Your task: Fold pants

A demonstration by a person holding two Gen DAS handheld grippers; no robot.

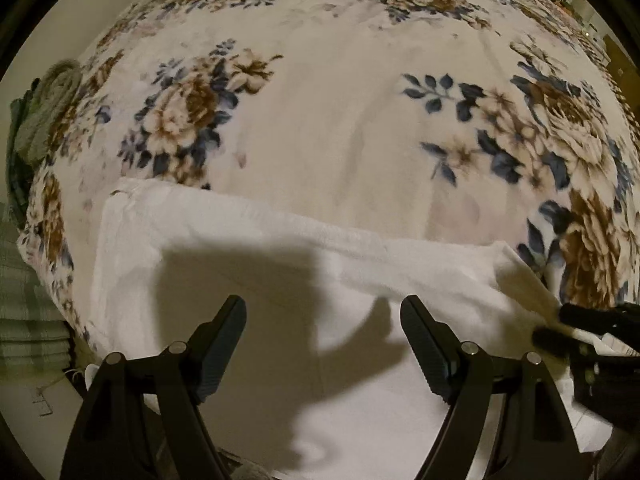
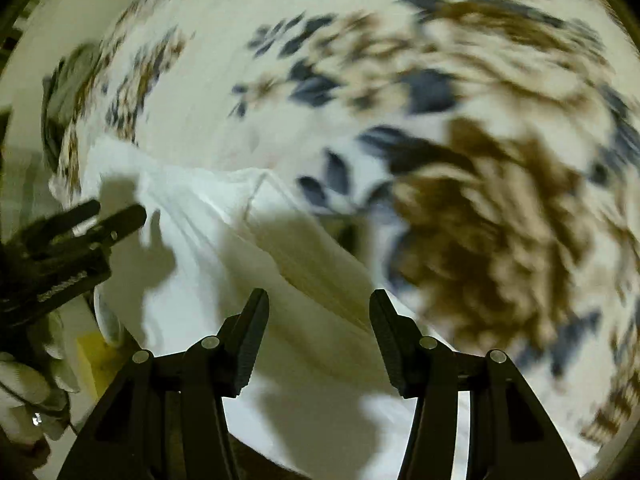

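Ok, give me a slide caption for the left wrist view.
Left gripper open above white pants laid on a floral blanket, right gripper entering at right.

The pants (image 1: pixel 248 264) are plain white, with no print on them, and grey-brown shadows fall across the cloth. They lie on a blanket (image 1: pixel 340 120) with a cream ground and a pattern of big flowers in tan and brown, set among dark blue leaves and small blue sprigs; in the right wrist view the same flowers show as smeared patches of brown and navy. Both the left gripper (image 1: pixel 323 340) and the right gripper (image 2: pixel 319 332) are black, with small silver pins at the joints. At the blanket's left edge sits a bundle of green cloth (image 1: pixel 44 116), and below it a pale green checked fabric (image 1: pixel 28 312). The glove (image 2: pixel 28 384) is white
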